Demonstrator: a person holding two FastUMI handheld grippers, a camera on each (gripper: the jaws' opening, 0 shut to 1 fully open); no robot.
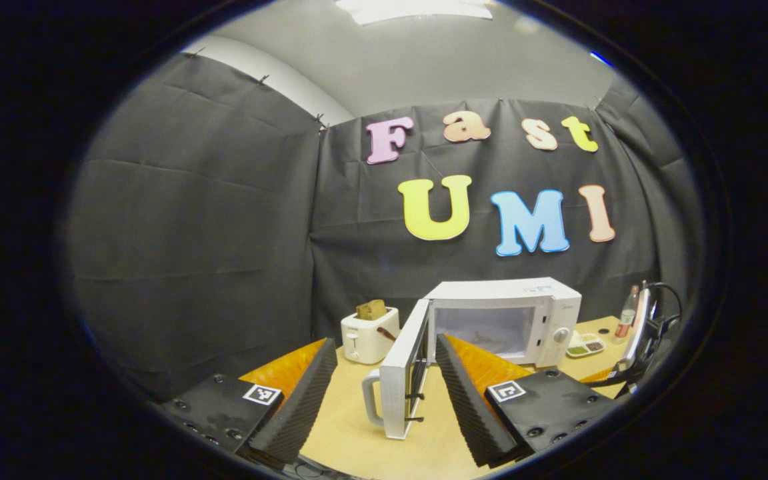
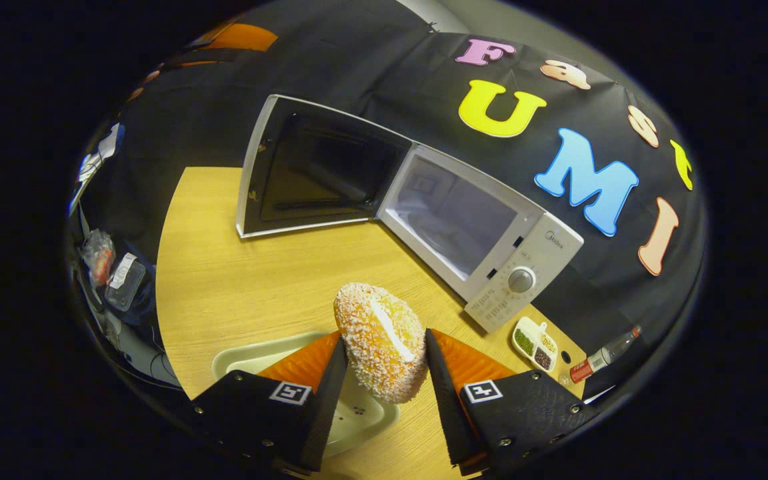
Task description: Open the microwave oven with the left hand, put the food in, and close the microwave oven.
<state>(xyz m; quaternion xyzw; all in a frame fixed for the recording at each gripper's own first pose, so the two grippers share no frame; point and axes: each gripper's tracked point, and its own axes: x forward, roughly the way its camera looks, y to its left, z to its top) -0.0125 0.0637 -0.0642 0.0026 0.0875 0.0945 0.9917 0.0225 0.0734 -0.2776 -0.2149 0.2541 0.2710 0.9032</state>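
1. Bread first: the round, crumb-coated bun with a pale cream slit [image 2: 380, 350] sits pinched between the jaws of the right gripper [image 2: 380, 365], lifted above the pale green plastic tray [image 2: 244, 357] that lies near the front edge of the light wooden tabletop [image 2: 251, 273].

2. The white microwave oven [image 2: 484, 233] stands toward the back edge of the tabletop, its door [image 2: 304, 170] swung wide and the pale cavity exposed, so I judge the opening step done and the loading step in hand.

3. Carry the bun toward the cavity on a level path, high enough to pass the lower lip of the opening; the crumb coat looks loose, so a scrape would likely shed it.

4. Keep the grip gentle. The bun looks soft, and harder pressure may squash the cream out.

5. Approach from the front of the opening and well away from the open door, which juts forward over the tabletop on the hinge side.

6. The left gripper [image 1: 384, 393] hangs with its jaws spread and holding nothing, just short of the door's white handle [image 1: 371, 399] as seen in the left gripper view. Hold it there, ready to push the door shut.

7. Set the bun near the middle of the cavity floor before letting go, then draw straight back out.

8. The small white divided dish [image 2: 535, 343] and the clear bottle with a red cap [image 2: 603, 360] near the right corner, and the white toaster [image 1: 369, 333] beside the door, need no touching.
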